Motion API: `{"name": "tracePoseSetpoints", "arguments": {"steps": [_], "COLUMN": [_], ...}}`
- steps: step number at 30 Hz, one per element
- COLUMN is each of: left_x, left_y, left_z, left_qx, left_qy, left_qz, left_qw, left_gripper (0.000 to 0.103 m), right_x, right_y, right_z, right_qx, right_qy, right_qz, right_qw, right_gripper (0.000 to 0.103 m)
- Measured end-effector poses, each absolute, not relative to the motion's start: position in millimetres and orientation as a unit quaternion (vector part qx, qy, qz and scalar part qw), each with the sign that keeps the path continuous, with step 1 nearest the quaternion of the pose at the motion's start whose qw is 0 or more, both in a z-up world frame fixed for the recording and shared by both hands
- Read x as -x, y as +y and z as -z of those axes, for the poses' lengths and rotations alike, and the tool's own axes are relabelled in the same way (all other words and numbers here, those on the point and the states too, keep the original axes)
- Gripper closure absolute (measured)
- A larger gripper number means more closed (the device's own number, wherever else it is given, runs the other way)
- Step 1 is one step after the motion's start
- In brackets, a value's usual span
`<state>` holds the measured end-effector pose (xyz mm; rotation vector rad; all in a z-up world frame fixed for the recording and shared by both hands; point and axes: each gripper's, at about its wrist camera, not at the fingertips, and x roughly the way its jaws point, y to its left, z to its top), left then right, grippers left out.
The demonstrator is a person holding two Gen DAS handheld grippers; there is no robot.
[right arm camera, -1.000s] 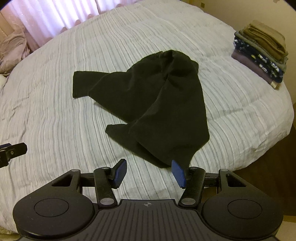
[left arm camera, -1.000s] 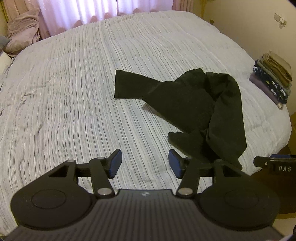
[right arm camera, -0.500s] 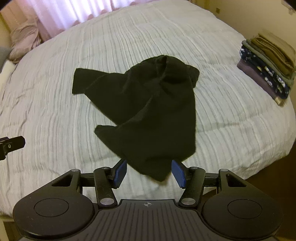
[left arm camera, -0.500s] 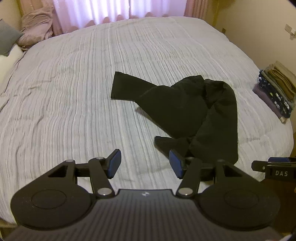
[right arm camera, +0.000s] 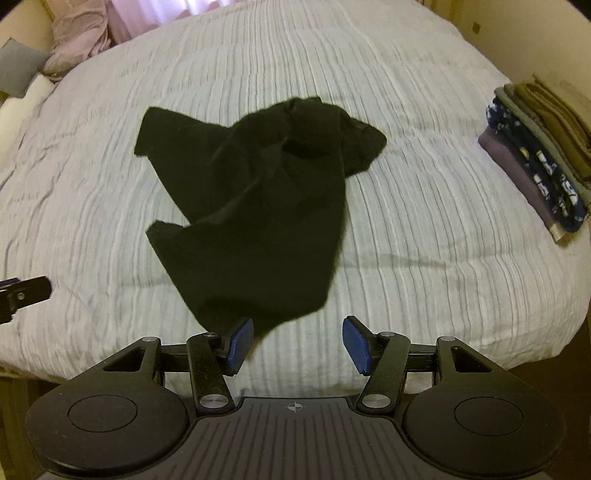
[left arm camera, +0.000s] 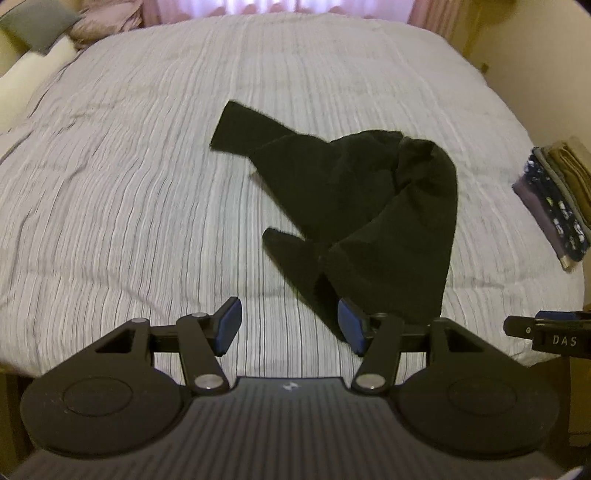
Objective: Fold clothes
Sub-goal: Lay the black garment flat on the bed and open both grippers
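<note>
Showing only left-wrist: right tongs (left arm camera: pixel 546 334) beside black garment (left arm camera: pixel 354 206)

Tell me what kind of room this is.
Most likely a bedroom: a wide bed with a striped quilt, pillows at its head below a curtained window, and a stack of folded clothes near one edge.

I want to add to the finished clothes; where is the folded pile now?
In both wrist views the folded pile lies at the right edge of the bed, well to the right of the crumpled black garment.
</note>
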<state>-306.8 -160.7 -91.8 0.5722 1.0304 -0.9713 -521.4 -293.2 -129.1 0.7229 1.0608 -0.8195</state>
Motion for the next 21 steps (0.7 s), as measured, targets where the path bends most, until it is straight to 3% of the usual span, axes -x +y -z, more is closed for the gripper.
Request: {"name": "tracePoseSetpoints", "arguments": {"steps": [21], "left_x": [276.8], "left_y": [-145.2], "left_z": [113.5], "left_qx": [-0.244], "left_qy": [0.523], "left_qz": [0.343], "left_qw": [0.741], "left_gripper": [0.049], "right_x": [517.3], "right_y": [-332.8], "right_z": [176.0], "right_qx": [-0.331], "right_qy": [0.536], "right_qz": [0.318], "right_qw": [0.709], "right_gripper": [0.045]}}
